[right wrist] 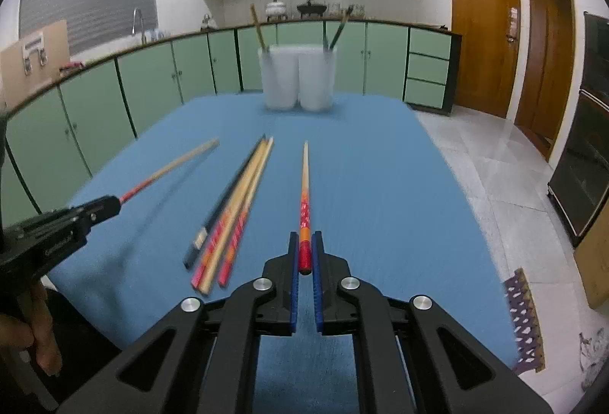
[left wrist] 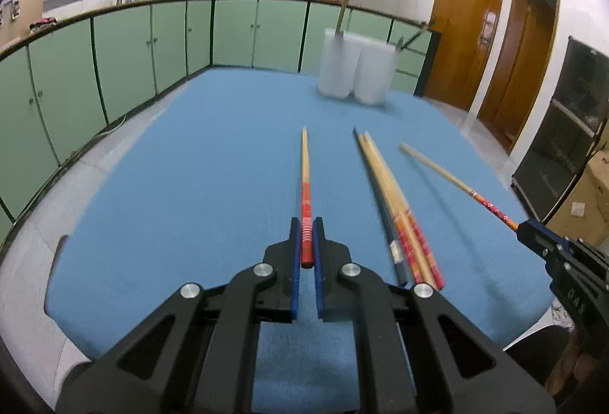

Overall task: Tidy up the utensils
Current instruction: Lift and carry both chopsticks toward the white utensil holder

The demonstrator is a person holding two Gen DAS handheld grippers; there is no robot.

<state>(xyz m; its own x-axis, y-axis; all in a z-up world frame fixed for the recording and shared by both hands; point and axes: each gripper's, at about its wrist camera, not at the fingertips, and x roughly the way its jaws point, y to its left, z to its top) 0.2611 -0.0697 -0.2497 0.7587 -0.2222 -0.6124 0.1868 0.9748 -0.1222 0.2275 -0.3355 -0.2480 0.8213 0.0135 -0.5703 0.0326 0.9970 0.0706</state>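
Note:
My left gripper [left wrist: 307,223] is shut on the red end of a bamboo chopstick [left wrist: 305,181] that points out over the blue table [left wrist: 190,166]. My right gripper [right wrist: 304,237] is shut on the red end of a second chopstick [right wrist: 305,185]. Each gripper shows in the other's view: the right gripper [left wrist: 527,226] at the right edge with its chopstick [left wrist: 437,168], the left gripper [right wrist: 114,202] at the left edge with its chopstick [right wrist: 179,162]. A bundle of several chopsticks [left wrist: 396,208], one of them dark, lies on the cloth between us. The same bundle [right wrist: 236,200] shows in the right wrist view.
Two white cups [right wrist: 298,77] stand side by side at the table's far end, each with utensils sticking out; in the left wrist view the cups [left wrist: 356,65] sit at the far right. Green cabinets [left wrist: 114,48] run behind. A hand [right wrist: 42,330] grips the left tool.

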